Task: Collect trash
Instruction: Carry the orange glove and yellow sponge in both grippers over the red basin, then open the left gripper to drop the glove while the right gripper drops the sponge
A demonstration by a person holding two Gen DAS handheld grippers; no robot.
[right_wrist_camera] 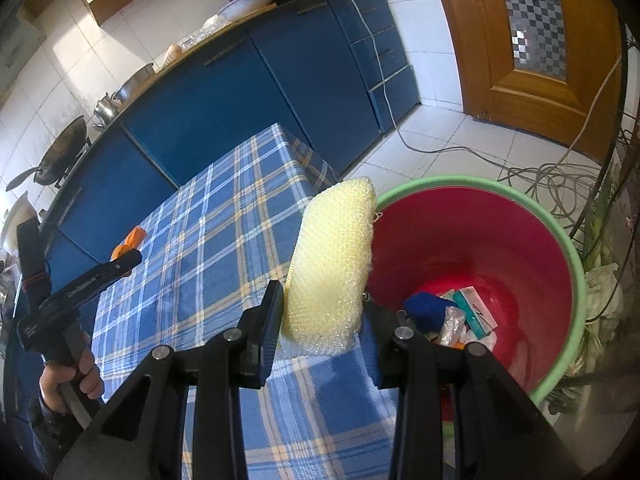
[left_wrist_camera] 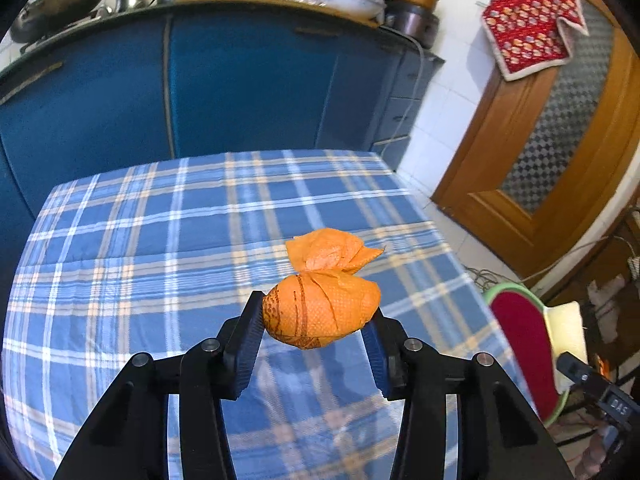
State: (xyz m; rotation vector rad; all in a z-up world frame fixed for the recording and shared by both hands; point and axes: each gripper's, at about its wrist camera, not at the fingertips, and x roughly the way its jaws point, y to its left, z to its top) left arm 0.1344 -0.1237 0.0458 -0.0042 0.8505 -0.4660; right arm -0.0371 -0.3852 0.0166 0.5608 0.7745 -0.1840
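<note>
Holding a crumpled orange napkin (left_wrist_camera: 322, 312), the left gripper (left_wrist_camera: 316, 320) has its fingers pressed on the wad's two sides, and the wad hangs clear above the blue plaid tablecloth (left_wrist_camera: 160, 240), well short of the bin (right_wrist_camera: 568, 248). A loose flap of the paper stands up beyond the pinch. The right gripper (right_wrist_camera: 324, 308) is likewise closed on a pale yellow sponge (right_wrist_camera: 332, 264), which stands upright between the pads, just beside the bin's green rim and partly overlapping it in the right wrist view. The bin, red inside, sits off the table's edge on the floor side and already holds a blue lump, a small carton and clear wrappers.

Both pieces look very light and soft. The napkin probably crushes under any squeeze, so a grip across its thick middle, as now, seems safer than one on the flap, which could tear or slip out. The sponge likely compresses and springs back; holding it low across its broad faces looks secure, though its netted surface may snag on a pad when let go over the bin.
</note>
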